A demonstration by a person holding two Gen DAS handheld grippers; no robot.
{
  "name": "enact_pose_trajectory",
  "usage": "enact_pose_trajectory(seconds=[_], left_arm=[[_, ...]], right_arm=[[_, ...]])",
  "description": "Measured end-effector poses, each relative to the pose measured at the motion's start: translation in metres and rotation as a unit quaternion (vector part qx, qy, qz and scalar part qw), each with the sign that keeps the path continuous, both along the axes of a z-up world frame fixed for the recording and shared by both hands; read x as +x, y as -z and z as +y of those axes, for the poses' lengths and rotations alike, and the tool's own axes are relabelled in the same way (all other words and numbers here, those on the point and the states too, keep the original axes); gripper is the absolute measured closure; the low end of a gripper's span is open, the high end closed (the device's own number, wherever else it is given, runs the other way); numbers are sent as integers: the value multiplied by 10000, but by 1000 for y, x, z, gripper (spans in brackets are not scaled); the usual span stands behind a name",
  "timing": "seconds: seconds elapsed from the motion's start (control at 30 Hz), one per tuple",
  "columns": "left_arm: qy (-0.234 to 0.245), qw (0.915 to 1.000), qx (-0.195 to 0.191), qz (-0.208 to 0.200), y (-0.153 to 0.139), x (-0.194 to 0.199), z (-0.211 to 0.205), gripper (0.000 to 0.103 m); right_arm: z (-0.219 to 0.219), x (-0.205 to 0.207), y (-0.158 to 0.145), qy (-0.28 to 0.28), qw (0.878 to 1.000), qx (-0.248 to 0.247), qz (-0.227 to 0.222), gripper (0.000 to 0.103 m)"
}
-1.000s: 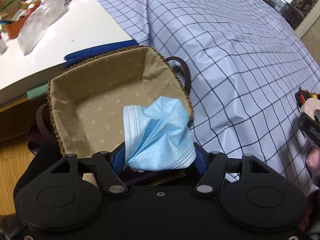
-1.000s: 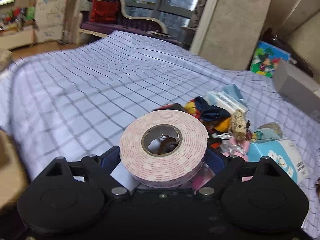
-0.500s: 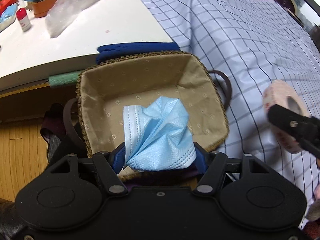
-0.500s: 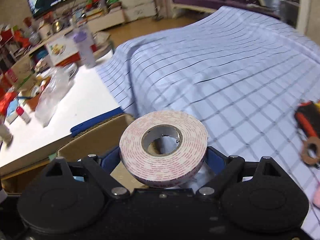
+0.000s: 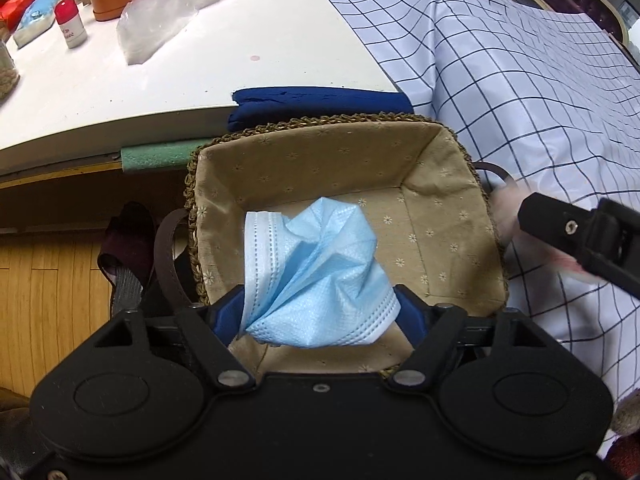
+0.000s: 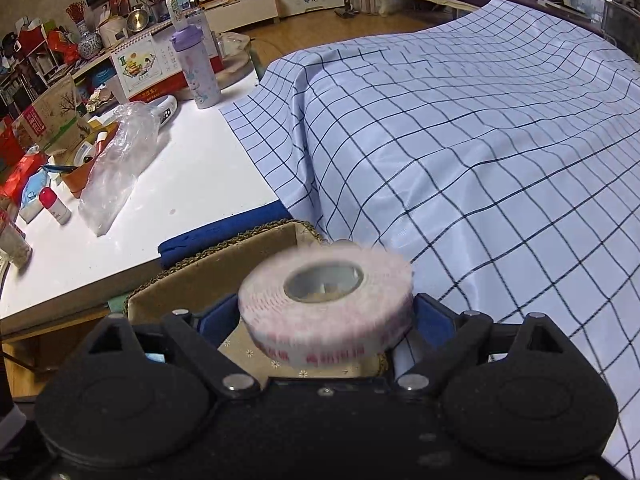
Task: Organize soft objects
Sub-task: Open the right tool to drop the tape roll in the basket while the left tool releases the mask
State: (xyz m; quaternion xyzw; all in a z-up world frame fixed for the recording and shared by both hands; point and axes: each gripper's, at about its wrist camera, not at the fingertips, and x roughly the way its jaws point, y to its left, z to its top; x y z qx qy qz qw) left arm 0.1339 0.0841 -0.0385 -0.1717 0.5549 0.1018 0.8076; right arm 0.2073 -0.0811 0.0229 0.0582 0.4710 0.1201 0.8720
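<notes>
A crumpled light blue face mask (image 5: 316, 272) sits between the jaws of my left gripper (image 5: 320, 314), over the fabric-lined woven basket (image 5: 320, 122). Those jaws are opening and the pads stand slightly off the mask. My right gripper (image 6: 324, 320) hangs over the basket's (image 6: 240, 240) right rim. Its jaws are opening too. The white and pink tape roll (image 6: 326, 308) between them is motion-blurred, with gaps to both blue pads. In the left wrist view the right gripper (image 5: 580, 240) reaches in from the right, the blurred tape roll (image 5: 505, 216) behind it.
A white table (image 5: 240, 52) behind the basket carries a clear plastic bag (image 5: 168, 16), a red-capped bottle (image 5: 71, 23) and an orange tray. A folded blue cloth (image 5: 320, 102) lies against the basket's far rim. Checked cloth (image 6: 480, 160) covers the right side. Wooden floor (image 5: 48, 280) lies to the left.
The left gripper came further over the basket and its jaws widened around the mask. The right gripper swung from the checked cloth to the basket's rim, and the tape roll has gone blurry and loose.
</notes>
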Motion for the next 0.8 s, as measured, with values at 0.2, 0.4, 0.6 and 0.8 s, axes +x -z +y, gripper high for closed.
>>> enact_pose_trajectory(seconds=[0.2,0.4,0.6,0.8], left_arm=[[8,10000,42,42,3,4,-1,27],[67,9998,118,154,10,10,-7,26],[140,9994,149,294,22,16,-19,26],[349,9980,292,430,37,25,-41,26]], right_arm=[[-4,-3,4,96,9999,-110,31,9],[-16,-7,-3,226,9996,-165,-80,9],[-38,-13,-13,538,9982,-164,-208,9],[-68,-31,-19,832,9956,-284,-337,9]])
